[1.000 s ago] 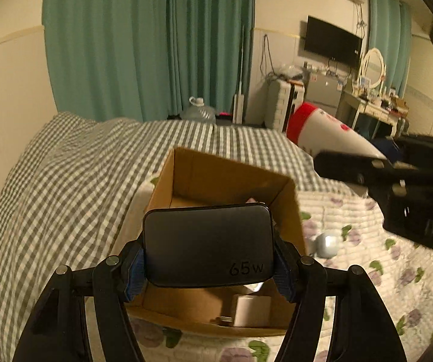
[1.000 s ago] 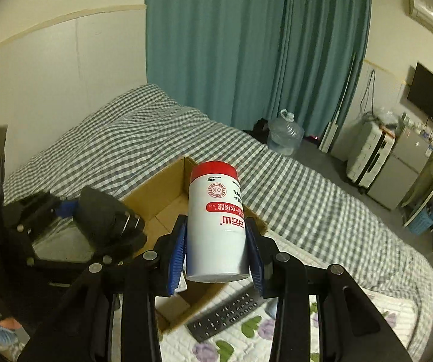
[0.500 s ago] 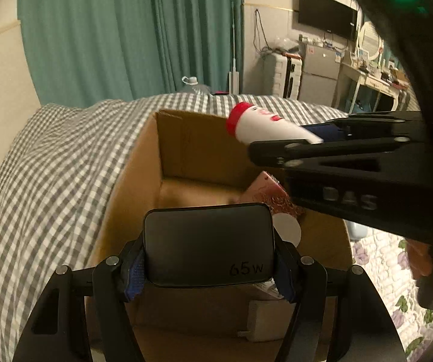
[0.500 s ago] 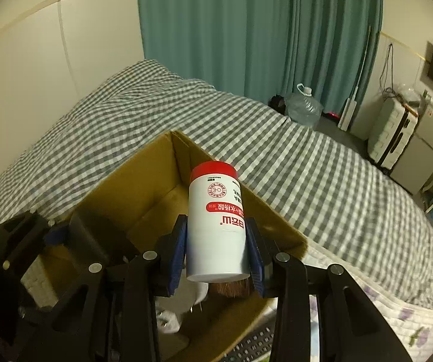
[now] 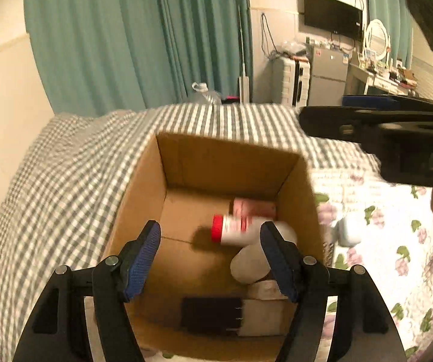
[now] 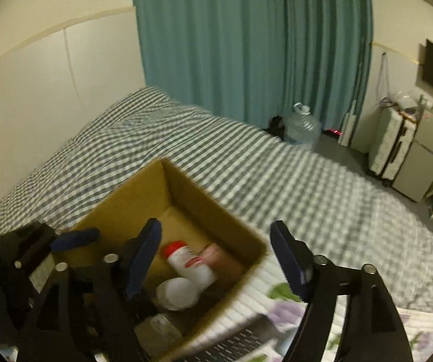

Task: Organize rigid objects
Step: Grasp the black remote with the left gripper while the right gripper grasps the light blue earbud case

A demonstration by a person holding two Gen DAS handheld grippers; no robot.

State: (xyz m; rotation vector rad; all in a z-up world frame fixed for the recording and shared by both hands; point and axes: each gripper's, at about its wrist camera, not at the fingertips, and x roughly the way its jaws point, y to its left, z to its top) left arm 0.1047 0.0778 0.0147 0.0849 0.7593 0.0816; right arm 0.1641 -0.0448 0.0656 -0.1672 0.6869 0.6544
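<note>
Checked bedspread (image 5: pixel 74 175); blurred red-capped bottle (image 5: pixel 240 230)

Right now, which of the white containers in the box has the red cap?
The bottle lying on its side mid-box, red cap pointing left. The plain white tub just nearer the left gripper shows no red.

The left tool (image 5: pixel 210 256) gapes empty over the cardboard box (image 5: pixel 231 157) (red-capped bottle (image 5: pixel 237 228) lying inside).
</note>
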